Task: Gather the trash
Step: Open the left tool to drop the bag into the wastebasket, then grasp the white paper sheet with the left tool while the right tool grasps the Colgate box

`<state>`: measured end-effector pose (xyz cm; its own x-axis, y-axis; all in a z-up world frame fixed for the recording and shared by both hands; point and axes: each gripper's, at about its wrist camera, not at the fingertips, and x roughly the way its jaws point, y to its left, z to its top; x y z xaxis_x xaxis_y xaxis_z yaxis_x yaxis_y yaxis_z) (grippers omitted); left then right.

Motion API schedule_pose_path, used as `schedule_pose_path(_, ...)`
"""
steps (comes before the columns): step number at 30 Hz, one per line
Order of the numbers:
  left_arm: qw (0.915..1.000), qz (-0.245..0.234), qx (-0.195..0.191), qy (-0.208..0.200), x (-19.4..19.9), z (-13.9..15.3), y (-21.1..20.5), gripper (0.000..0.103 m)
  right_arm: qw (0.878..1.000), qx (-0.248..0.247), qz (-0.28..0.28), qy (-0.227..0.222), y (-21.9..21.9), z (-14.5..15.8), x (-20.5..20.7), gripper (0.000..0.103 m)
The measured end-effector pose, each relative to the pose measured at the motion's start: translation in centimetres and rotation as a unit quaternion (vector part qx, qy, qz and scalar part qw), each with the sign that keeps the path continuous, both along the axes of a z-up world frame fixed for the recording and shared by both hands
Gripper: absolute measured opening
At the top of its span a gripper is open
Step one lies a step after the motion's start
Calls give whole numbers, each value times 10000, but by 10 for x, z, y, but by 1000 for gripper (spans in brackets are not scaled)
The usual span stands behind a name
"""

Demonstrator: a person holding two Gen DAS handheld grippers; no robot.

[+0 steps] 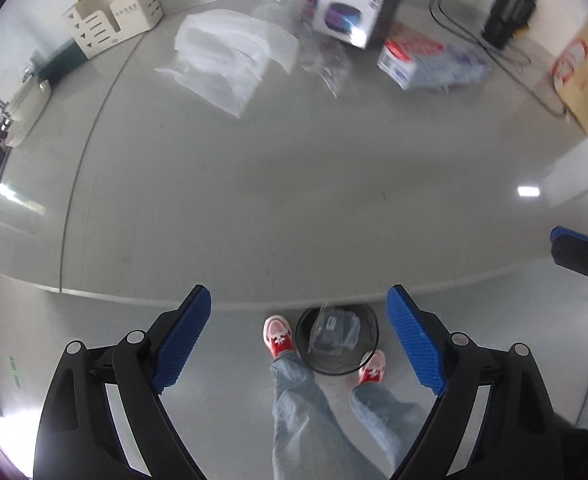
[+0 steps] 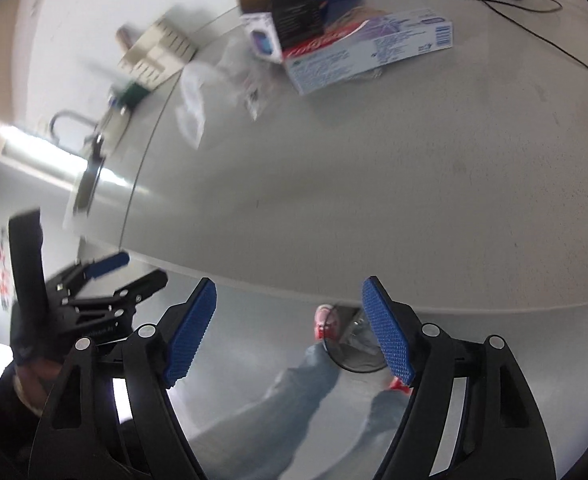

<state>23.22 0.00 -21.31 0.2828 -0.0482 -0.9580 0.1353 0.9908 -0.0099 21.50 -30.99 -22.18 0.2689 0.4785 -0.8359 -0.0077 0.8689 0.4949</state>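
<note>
My left gripper [image 1: 298,336] hangs open and empty above the floor, just off the table's front edge. Straight below it stands a black mesh bin [image 1: 337,340] with clear plastic packaging [image 1: 334,330] inside. On the grey table [image 1: 273,200] lie white plastic bags [image 1: 233,56], a crumpled clear wrapper [image 1: 322,60], a speaker box [image 1: 348,12] and a blue-and-white carton [image 1: 430,60]. My right gripper [image 2: 289,332] is open too, nothing between its pads. The bin [image 2: 350,356] shows partly behind its right finger. The carton [image 2: 370,52] and white bags [image 2: 191,96] lie far back.
A person's red shoes [image 1: 278,338] and jeans stand either side of the bin. A beige desk organiser [image 1: 113,12], a sink faucet [image 2: 69,120], a black cable [image 1: 494,52] and a brown envelope [image 1: 586,76] line the table's back and sides. My left gripper [image 2: 141,268] appears at the right view's left.
</note>
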Motion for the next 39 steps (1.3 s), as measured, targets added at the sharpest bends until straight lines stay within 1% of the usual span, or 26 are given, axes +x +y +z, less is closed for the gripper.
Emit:
schedule_pose_path(1, 10000, 6, -91, -22, 10, -2, 7, 88, 9999, -36, -105, 31, 4, 9, 10, 76)
schedule_pose_path(3, 9998, 26, -205, -23, 34, 2, 24, 88, 9990, -99, -398, 197, 12, 11, 30, 76)
schedule_pose_path(7, 9984, 35, -567, 11, 86, 2, 49, 88, 9948, 198, -930, 367, 25, 16, 65, 76)
schedule_pose_path(10, 9990, 28, -442, 31, 122, 3, 58, 88, 9893, 326, -1349, 452, 29, 18, 83, 76)
schedule_pose_path(12, 9988, 38, -496, -3, 143, 11, 61, 88, 9856, 429, -1557, 506, 27, 18, 92, 76)
schedule_pose_path(14, 9984, 19, -562, -69, 161, 18, 59, 88, 9835, 412, -1668, 562, 22, 14, 105, 76)
schedule_pose_path(16, 9988, 1, -478, -119, 179, 21, 55, 88, 9819, 346, -1741, 660, 16, 8, 120, 76)
schedule_pose_path(18, 9993, 117, -340, -92, 196, 20, 51, 88, 9766, 439, -1926, 853, 7, 2, 131, 76)
schedule_pose_path(20, 9989, 235, -394, -18, 215, 19, 47, 88, 9721, 557, -2073, 947, -2, -2, 142, 76)
schedule_pose_path(24, 9987, 377, -336, 85, 250, 12, 39, 88, 9658, 446, -2286, 1135, -7, -12, 169, 76)
schedule_pose_path(26, 9990, 397, -169, 128, 266, 3, 33, 88, 9597, 451, -2434, 1332, -9, -22, 181, 76)
schedule_pose_path(27, 9991, 391, 50, 146, 275, -4, 30, 88, 9548, 516, -2556, 1426, -10, -27, 186, 76)
schedule_pose_path(29, 9983, 327, 425, 237, 291, -19, 25, 87, 9444, 722, -2806, 1551, -12, -35, 193, 76)
schedule_pose_path(30, 9980, 311, 456, 307, 296, -25, 24, 86, 9386, 844, -2922, 1630, -13, -40, 195, 76)
schedule_pose_path(31, 9976, 319, 467, 395, 301, -31, 24, 82, 9331, 966, -3025, 1690, -14, -44, 197, 76)
schedule_pose_path(32, 9971, 338, 468, 493, 306, -37, 25, 74, 9296, 987, -3094, 1741, -14, -47, 198, 76)
schedule_pose_path(33, 9965, 358, 473, 591, 309, -42, 27, 70, 9268, 957, -3164, 1783, -14, -50, 199, 76)
schedule_pose_path(34, 9961, 375, 463, 658, 310, -45, 28, 57, 9253, 948, -3214, 1775, -15, -51, 200, 76)
schedule_pose_path(35, 9957, 393, 424, 722, 311, -48, 30, 41, 9246, 925, -3246, 1764, -15, -51, 201, 75)
schedule_pose_path(36, 9956, 398, 370, 762, 310, -49, 32, 34, 9248, 880, -3255, 1762, -15, -50, 200, 67)
schedule_pose_path(37, 9955, 400, 306, 797, 310, -50, 35, 25, 9257, 844, -3247, 1747, -15, -49, 201, 63)
schedule_pose_path(38, 9956, 403, 247, 807, 308, -50, 38, 18, 9263, 827, -3241, 1732, -15, -49, 201, 61)
schedule_pose_path(39, 9957, 404, 229, 807, 308, -50, 41, 14, 9272, 810, -3226, 1721, -15, -48, 201, 58)
